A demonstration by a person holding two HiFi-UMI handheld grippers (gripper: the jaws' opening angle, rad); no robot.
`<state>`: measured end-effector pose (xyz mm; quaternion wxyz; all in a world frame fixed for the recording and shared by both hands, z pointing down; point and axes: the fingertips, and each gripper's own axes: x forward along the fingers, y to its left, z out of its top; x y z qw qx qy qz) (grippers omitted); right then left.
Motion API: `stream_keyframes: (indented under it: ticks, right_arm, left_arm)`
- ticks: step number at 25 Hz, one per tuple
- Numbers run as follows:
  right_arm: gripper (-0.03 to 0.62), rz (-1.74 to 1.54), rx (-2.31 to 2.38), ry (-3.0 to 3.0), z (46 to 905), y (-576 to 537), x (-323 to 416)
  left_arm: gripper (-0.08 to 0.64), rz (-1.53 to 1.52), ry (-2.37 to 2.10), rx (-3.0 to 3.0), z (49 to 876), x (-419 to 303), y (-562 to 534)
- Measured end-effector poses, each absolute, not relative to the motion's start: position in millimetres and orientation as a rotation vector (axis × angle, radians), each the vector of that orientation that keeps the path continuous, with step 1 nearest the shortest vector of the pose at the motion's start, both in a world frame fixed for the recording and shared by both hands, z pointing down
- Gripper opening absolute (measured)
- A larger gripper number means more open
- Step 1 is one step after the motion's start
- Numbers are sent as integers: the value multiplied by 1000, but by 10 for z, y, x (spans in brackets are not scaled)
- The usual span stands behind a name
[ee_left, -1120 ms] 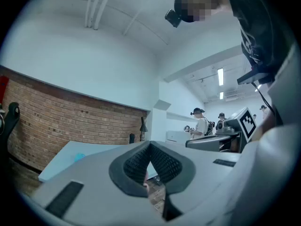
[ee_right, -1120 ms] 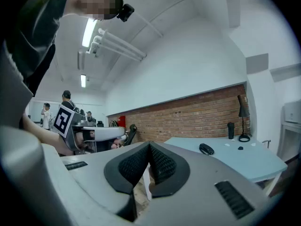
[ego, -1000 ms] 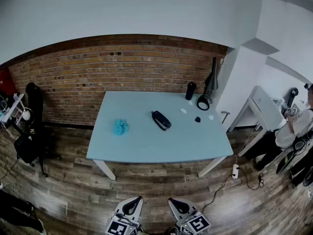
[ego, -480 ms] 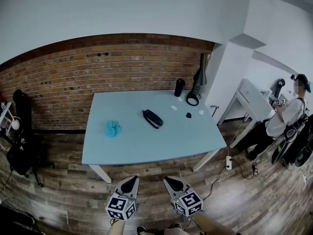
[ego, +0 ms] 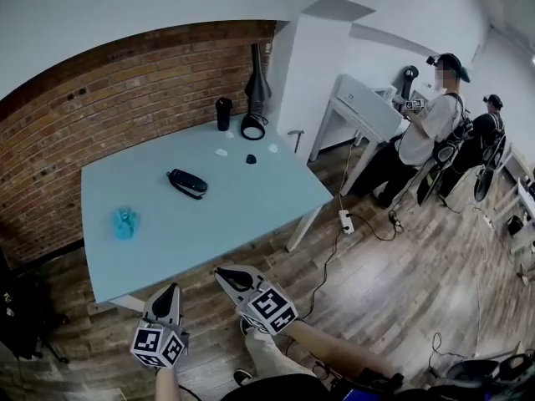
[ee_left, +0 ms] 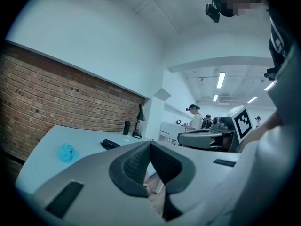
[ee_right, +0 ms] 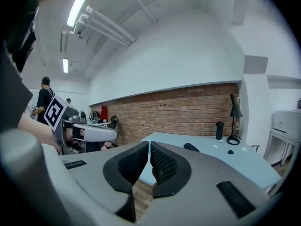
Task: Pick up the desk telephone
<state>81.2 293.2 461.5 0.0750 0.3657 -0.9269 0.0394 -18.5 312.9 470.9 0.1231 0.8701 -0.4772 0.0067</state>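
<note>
The desk telephone [ego: 186, 183] is a black handset lying flat near the middle of the light blue table [ego: 251, 215]. It shows small and far off in the left gripper view [ee_left: 110, 144] and in the right gripper view [ee_right: 191, 147]. Both grippers hover over the wooden floor short of the table's near edge. My left gripper [ego: 170, 289] is shut, its pads meeting with nothing between them [ee_left: 149, 143]. My right gripper [ego: 222, 271] is shut and empty too [ee_right: 149, 144]. Both point level toward the table, well apart from the telephone.
A crumpled blue thing [ego: 125, 222] lies at the table's left. A black bottle [ego: 223, 114], a black desk lamp [ego: 255, 90] and a small black object [ego: 250, 159] stand at the far side. A person [ego: 426, 132] stands by a white desk [ego: 368, 111]. A power strip [ego: 344, 221] lies on the floor.
The head view has swung right, so the table now sits at the left. Both grippers have come up into view and closer to the table's near edge, still shut.
</note>
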Motion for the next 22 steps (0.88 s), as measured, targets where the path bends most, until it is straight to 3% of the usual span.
stream_keyframes:
  ticks: [22]
  right_arm:
    - [23,146,1090,-2832,4575,962,831]
  left_arm:
    - [3,63,-1536,2542,4607,-177,1232]
